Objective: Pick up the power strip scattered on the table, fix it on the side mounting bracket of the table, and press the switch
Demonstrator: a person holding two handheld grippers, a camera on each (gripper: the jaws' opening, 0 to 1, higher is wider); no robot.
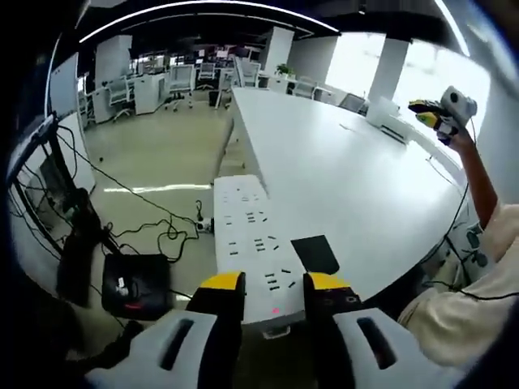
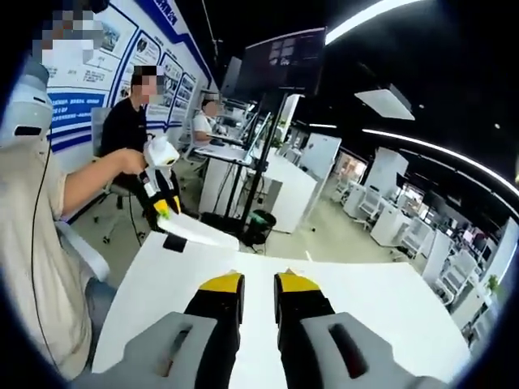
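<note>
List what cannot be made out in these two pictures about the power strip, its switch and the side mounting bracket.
- Long white power strip, left gripper view: near end hidden behind the left gripper; a red glow shows between the fingers, the switch state unreadable.
- Side mounting bracket: cannot be told apart at the white table edge.
- Right gripper view: the strip is small and far off, its sockets unreadable.
- Right gripper: closed, nothing visible between the fingers.

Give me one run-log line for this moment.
left tool: jaws astride power strip end, grip unclear | strip: at table edge | right tool: empty, jaws nearly shut, over table | switch: not seen pressed
</note>
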